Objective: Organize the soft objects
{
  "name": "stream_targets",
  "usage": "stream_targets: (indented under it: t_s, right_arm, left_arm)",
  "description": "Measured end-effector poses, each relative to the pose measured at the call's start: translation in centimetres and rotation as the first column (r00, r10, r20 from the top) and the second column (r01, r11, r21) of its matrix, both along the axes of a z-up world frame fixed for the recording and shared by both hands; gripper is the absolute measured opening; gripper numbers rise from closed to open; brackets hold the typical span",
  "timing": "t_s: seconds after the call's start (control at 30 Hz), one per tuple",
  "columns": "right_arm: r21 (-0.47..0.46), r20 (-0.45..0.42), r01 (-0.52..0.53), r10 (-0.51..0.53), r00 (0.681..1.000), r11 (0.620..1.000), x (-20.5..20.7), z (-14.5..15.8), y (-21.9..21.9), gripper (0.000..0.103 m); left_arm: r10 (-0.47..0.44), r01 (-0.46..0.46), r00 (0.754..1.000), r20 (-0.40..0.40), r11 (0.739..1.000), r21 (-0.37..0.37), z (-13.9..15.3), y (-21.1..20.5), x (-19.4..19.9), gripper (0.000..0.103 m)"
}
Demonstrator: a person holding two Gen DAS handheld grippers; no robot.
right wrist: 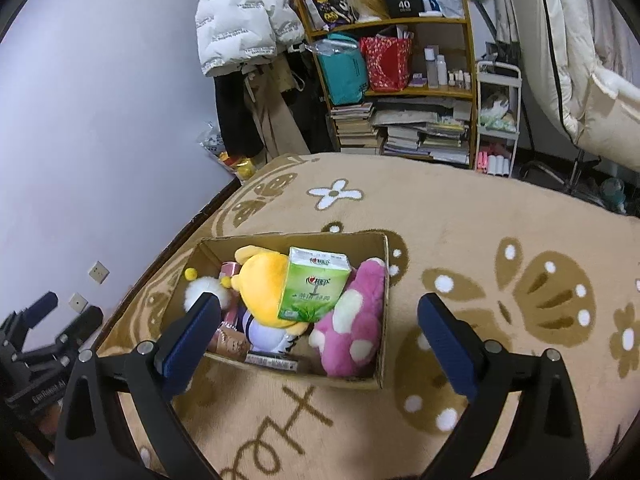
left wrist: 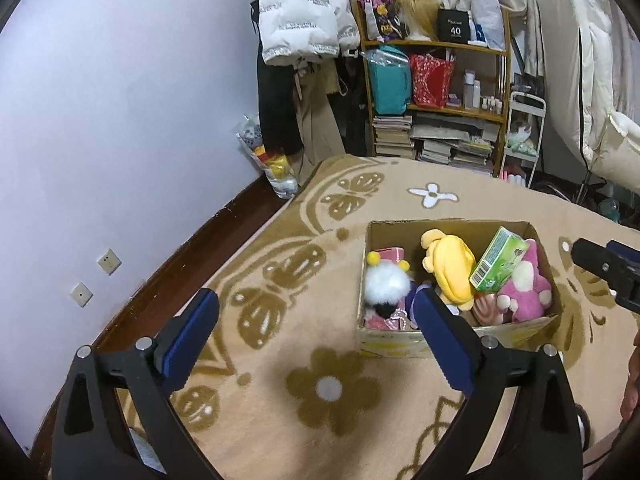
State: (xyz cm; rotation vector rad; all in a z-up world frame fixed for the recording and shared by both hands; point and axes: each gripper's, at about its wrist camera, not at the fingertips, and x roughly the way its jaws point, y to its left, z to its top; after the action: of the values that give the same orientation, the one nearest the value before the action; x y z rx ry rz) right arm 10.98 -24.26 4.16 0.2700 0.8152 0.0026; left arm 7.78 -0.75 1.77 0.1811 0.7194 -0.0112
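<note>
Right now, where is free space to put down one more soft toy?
The rug is bare right of the cardboard box and in front of it. The box is crowded: yellow plush, green tissue pack, pink plush.

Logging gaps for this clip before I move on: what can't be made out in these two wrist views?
- Bottom of the cardboard box: both views, covered by the yellow plush, pink plush and green tissue pack.
- Small pink items beneath the white pom-pom toy: left view, partly behind the left gripper finger; unidentifiable.
- Right gripper: in the left view, cut off by the right edge.
- Bottle labels on the shelf: too small.
</note>
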Motion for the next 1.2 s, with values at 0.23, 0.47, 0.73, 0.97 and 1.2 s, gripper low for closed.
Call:
stream_targets:
  t_s: [0.23, 0.47, 0.73, 0.97, 1.2]
  right_arm:
    - [-0.037, 0.033, 0.008, -0.007, 0.999, 0.999, -3.4, 2.0, -0.2, 0.103]
    - [-0.050, 0.067, 0.022, -0.019, 0.998, 0.998, -6.4, 3.3, -0.7, 0.103]
    - [-0.050, 0.099, 0.036, -0.031, 0.995, 0.998, -9.4, 3.7, -1.6, 0.103]
    - [-0.061, 0.105, 0.041, -0.035, 0.994, 0.997, -10.2, 2.8, -1.8, 0.103]
    - [-0.051, 0.088, 0.042, -0.037, 0.995, 0.998, -9.7, 1.5, -1.7, 0.103]
  left_arm:
    - [0.010, -0.010, 1.000, 0.015, 1.000, -0.017, 1.9, 1.9, -2.6, 0.097]
    - [0.000, 0.000, 0.999, 0.034, 1.000, -0.013, 2.7, 3.1, -5.5, 0.097]
    - [-0.017, 0.016, 0.998, 0.067, 1.000, 0.017, 3.2, 3.5, -7.4, 0.097]
    - [-0.035, 0.034, 0.996, 0.084, 0.999, 0.013, 2.6, 3.6, -7.9, 0.097]
    - [-0.054, 0.054, 0.998, 0.044, 0.999, 0.006, 1.1, 3.0, -6.9, 0.097]
